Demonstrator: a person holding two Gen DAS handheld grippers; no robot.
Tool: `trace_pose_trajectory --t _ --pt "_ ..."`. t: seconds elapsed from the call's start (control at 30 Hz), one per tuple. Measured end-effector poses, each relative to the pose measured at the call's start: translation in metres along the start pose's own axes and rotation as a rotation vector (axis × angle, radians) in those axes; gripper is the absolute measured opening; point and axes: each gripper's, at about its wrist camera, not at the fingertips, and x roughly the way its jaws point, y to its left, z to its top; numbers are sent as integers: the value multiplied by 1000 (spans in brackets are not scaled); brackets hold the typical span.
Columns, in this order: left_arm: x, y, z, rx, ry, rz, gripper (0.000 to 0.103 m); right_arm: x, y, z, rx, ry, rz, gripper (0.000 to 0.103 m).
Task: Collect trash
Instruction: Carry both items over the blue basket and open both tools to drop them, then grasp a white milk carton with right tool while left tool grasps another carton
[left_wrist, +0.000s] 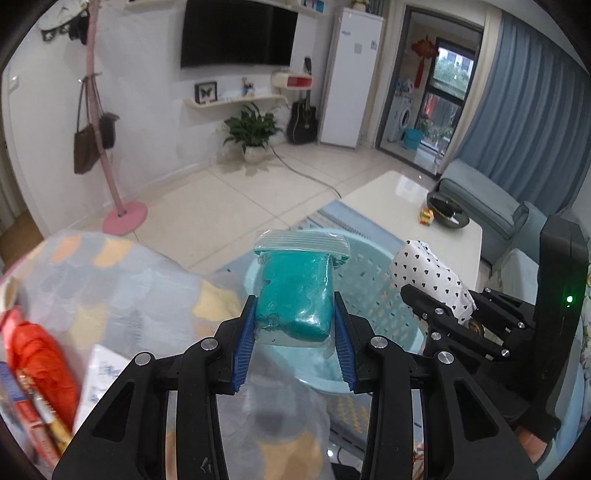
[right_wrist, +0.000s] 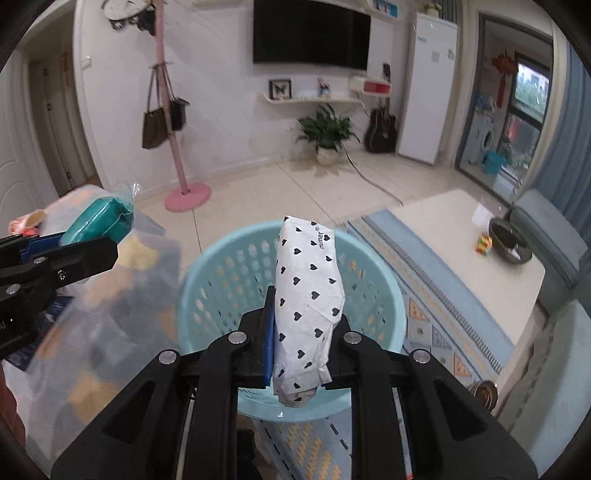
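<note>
My left gripper (left_wrist: 295, 325) is shut on a clear zip bag with a teal block inside (left_wrist: 295, 291), held over the near rim of a light blue perforated basket (left_wrist: 373, 291). The right gripper (right_wrist: 301, 332) is shut on a white packet printed with small black hearts (right_wrist: 308, 291), hanging above the same basket (right_wrist: 229, 266). In the left wrist view the right gripper (left_wrist: 458, 310) shows at the right with the heart packet (left_wrist: 428, 277). From the right wrist camera, the left gripper (right_wrist: 66, 243) appears at the left with the teal bag (right_wrist: 99, 219).
A patterned cloth-covered surface (left_wrist: 110, 280) with red and white packets (left_wrist: 37, 354) lies left. A white coffee table (right_wrist: 461, 243) with a dark bowl (right_wrist: 511, 240) stands right, on a blue rug (right_wrist: 417, 258). A pink coat stand (right_wrist: 184, 184) and a plant (right_wrist: 327, 136) are farther back.
</note>
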Motion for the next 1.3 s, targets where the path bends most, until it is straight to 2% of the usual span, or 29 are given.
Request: trace_pose_trajectory --t 0.27,0.4,0.47,0.53,0.6,0.7,0.9,1.1,1.3 --pt "32 -4 2 4 59 -9 37 39 -17 -10 48 115 -29 15" --pt "43 -6 1 6 78 -14 39 46 -20 -12 63 141 -38 16" --pt "48 -6 2 4 87 -5 43 50 -22 -12 72 154 -35 19" --pt "50 -6 3 -7 87 -12 57 54 -27 -11 88 169 -25 25" --pt "49 -7 3 -16 80 -16 64 54 -29 -12 96 173 -19 30" --pt "39 -8 2 -13 65 -23 69 50 -31 -11 96 157 -24 48" --pt "5 -5 1 -25 -10 -41 81 26 -36 -2 98 105 -8 48" --pt "-39 -2 -7 -33 -81 -36 81 -9 -27 6 84 48 22 48" --pt "-98 10 -28 -41 -169 17 81 -51 2 13 30 -24 78 48"
